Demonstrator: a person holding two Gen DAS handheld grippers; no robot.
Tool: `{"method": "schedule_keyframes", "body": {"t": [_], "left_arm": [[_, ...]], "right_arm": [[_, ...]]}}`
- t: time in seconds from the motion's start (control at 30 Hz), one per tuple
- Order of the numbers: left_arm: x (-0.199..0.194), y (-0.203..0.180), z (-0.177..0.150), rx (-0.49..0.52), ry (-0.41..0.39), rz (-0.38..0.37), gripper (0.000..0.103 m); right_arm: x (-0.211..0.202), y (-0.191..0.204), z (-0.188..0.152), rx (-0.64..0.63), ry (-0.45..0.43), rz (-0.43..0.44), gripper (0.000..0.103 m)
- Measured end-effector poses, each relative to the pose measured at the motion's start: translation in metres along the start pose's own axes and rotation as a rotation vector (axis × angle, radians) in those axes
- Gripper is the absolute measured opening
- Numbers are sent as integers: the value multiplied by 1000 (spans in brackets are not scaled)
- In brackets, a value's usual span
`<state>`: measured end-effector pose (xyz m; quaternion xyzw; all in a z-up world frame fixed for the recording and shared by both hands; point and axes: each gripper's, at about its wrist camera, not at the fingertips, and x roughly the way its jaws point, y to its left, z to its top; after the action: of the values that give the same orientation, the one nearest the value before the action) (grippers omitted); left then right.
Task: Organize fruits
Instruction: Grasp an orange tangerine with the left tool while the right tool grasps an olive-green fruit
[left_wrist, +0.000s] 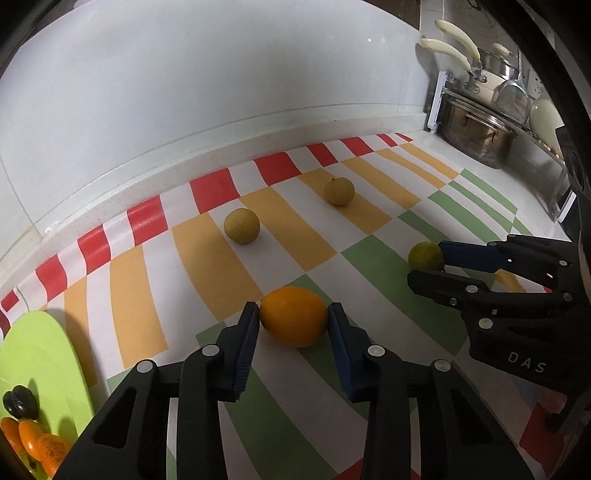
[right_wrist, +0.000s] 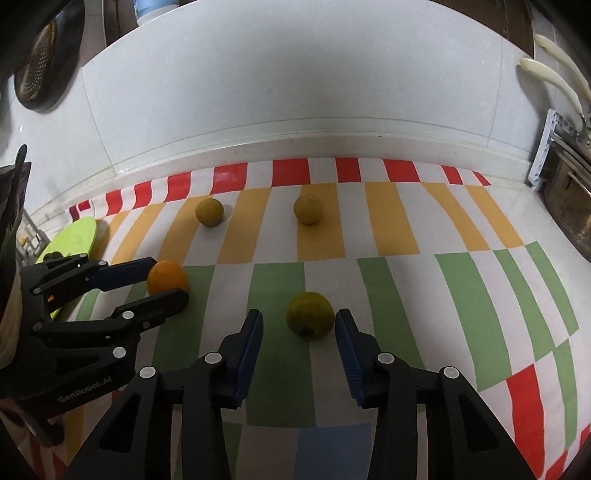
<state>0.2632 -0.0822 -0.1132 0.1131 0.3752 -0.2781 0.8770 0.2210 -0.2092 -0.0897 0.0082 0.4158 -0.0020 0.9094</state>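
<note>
An orange (left_wrist: 293, 316) lies on the checked cloth between the pads of my left gripper (left_wrist: 292, 318), which touch both its sides; it also shows in the right wrist view (right_wrist: 167, 276), with the left gripper (right_wrist: 164, 282) around it. A greenish-yellow fruit (right_wrist: 309, 315) lies between the open fingers of my right gripper (right_wrist: 299, 325), with a gap on its left side. In the left wrist view that fruit (left_wrist: 425, 255) sits at the right gripper's (left_wrist: 430, 260) tips. Two tan round fruits (left_wrist: 242, 225) (left_wrist: 339, 191) lie farther back.
A lime-green plate (left_wrist: 40, 369) at the left edge holds small orange fruits (left_wrist: 33, 441) and a dark one (left_wrist: 18, 400). Steel pots (left_wrist: 476, 134) with cream handles stand at the back right. The white tiled wall (left_wrist: 184, 92) borders the counter behind.
</note>
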Motion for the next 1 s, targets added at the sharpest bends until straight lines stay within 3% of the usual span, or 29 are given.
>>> {"method": "schedule_keyframes", "body": {"t": [0.17, 0.43, 1.0], "left_arm": [[0, 0, 0, -6, 2, 2, 37], [-18, 1, 0, -31, -29, 19, 37], [-89, 12, -8, -116, -133, 77, 37]], "right_arm": [[3, -1, 1, -3, 5, 7, 29], [-3, 2, 2, -4, -2, 25, 29], [-57, 37, 11, -68, -95, 105, 29]]}}
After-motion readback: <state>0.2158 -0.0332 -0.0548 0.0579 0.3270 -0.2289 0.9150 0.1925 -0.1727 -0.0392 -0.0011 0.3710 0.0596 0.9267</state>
